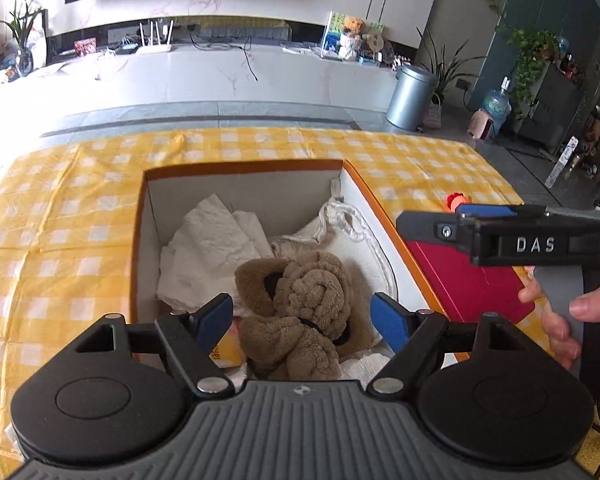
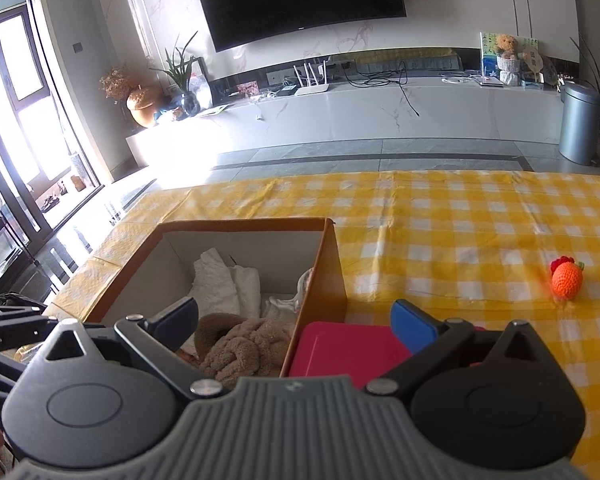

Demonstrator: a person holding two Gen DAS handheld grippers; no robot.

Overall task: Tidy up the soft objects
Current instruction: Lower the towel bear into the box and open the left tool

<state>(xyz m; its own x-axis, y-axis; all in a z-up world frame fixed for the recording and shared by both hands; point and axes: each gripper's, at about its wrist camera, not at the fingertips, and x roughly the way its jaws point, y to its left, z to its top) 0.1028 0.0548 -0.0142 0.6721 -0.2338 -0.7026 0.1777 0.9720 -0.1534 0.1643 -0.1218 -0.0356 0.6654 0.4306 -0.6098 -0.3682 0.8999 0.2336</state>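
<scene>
Brown fleece plush bundle (image 1: 300,312) already in orange-rimmed cardboard box (image 1: 244,166) on white cloths (image 1: 216,248). My left gripper (image 1: 302,320) above it, fingers apart, empty. Right gripper (image 2: 296,320) apart too. Orange crocheted fruit (image 2: 567,280) left, near tablecloth's right edge.

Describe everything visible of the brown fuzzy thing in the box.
The brown fleecy plush bundle is soft, sherpa-like fabric twisted into a knotted lump, with rounded lobes and dark openings or patches between the folds. It lies inside the open orange-edged cardboard box, near its front, resting on white cloths and crumpled white paper. The left gripper hovers above it, blue-padded fingers spread on either side, apparently not touching. What it is exactly cannot be told.
</scene>
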